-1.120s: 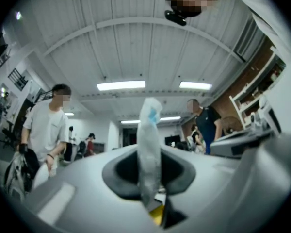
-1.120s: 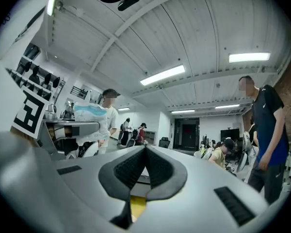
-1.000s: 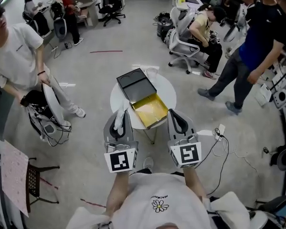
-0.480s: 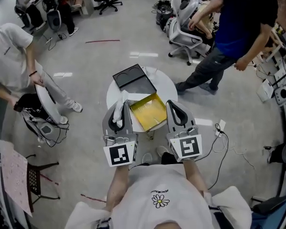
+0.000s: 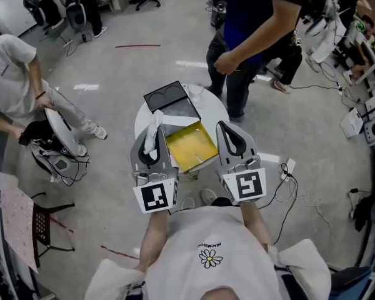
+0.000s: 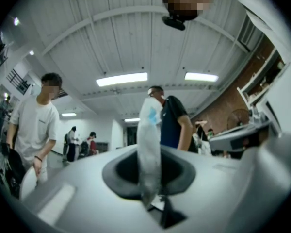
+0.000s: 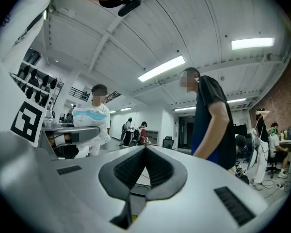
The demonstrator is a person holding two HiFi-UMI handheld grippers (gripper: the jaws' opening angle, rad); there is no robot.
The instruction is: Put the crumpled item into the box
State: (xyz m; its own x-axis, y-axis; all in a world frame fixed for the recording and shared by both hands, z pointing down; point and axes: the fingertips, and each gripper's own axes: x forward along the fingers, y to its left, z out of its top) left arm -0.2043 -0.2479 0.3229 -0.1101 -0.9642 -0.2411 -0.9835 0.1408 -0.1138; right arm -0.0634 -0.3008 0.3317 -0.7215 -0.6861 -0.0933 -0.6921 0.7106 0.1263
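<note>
A crumpled white item (image 5: pixel 155 122) with a blue mark sticks up between the jaws of my left gripper (image 5: pixel 152 137), which is shut on it just left of the open box (image 5: pixel 189 145). The box has a yellow inside and a black lid (image 5: pixel 170 99) folded back. In the left gripper view the crumpled item (image 6: pixel 149 140) stands pinched between the dark pads. My right gripper (image 5: pixel 228 134) hovers at the box's right side, shut, with nothing in it; its ribbed pads (image 7: pixel 136 166) meet. From the right gripper view the crumpled item (image 7: pixel 89 123) shows at the left.
The box lies on a small round white table (image 5: pixel 215 110). A person in a dark blue shirt (image 5: pixel 262 24) stands close at the table's far side. Another person in white (image 5: pixel 15 83) bends over at the left. A cable and plug (image 5: pixel 287 170) lie on the floor at the right.
The person in the blue shirt has walked left, up to the far side of the table. My left gripper has edged forward and slightly left with the crumpled item; the right has barely moved.
</note>
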